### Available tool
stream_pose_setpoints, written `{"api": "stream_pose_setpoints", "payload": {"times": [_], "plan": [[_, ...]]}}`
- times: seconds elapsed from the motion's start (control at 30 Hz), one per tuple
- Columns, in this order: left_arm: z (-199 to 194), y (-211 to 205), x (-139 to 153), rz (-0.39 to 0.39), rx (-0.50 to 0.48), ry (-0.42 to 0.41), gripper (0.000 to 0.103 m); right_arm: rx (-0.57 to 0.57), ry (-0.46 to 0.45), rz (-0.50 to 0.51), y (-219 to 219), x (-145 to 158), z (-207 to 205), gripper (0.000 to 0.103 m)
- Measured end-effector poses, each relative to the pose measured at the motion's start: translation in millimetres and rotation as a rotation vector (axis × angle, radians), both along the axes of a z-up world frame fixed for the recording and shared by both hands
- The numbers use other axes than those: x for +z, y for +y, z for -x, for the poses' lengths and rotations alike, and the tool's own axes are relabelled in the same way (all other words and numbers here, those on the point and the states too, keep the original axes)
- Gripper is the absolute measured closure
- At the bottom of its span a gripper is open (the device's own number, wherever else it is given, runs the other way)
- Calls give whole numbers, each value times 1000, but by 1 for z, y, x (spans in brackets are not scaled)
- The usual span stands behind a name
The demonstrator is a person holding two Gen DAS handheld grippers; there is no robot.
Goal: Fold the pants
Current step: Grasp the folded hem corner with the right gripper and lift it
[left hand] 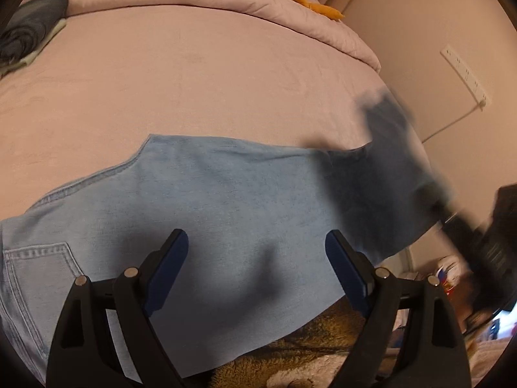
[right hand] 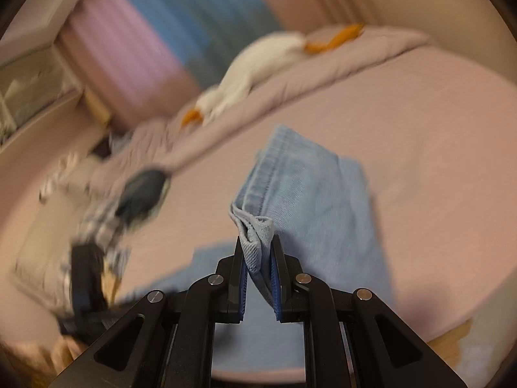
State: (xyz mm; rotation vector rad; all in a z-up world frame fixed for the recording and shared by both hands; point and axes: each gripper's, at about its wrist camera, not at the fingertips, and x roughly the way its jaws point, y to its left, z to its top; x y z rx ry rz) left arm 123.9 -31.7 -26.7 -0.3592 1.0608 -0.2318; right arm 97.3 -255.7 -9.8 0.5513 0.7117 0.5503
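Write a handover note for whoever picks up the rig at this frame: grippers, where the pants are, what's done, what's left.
Left gripper: open, holding nothing, poised over the seat area of the jeans.
Right gripper: shut on the bunched leg hems, lifted off the bed; the view is motion-blurred.
Jeans: lying across the near edge of the bed, back pocket up, legs apparently stacked.
Done: legs look already laid together.
Left: probably carry the hems toward the waist end, lay them down, smooth, fold again.
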Motion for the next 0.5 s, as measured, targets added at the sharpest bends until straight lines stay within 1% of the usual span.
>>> {"api": "stream_pose_setpoints", "payload": {"times": [0.1, 0.17, 0.27, 0.3, 0.4, 0.47, 0.5], "plan": [[0, 3, -4, 32, 0, 10, 15, 104, 74, 31, 36, -19, -5, 89], [-2, 6, -9, 82, -8, 21, 15, 173, 105, 46, 55, -26, -3, 89], [-9, 1, -17, 152, -7, 72, 15, 221, 112, 89, 68, -35, 10, 89], [-12, 0, -23, 183, -11, 92, 15, 229, 113, 96, 68, -36, 12, 89], [-16, 2, -31, 245, -16, 118, 17, 247, 125, 95, 71, -38, 15, 88], [-21, -1, -33, 275, -25, 139, 20, 265, 118, 97, 75, -36, 15, 88], [-21, -1, -32, 285, -28, 144, 25, 280, 111, 92, 76, -35, 18, 88]]}}
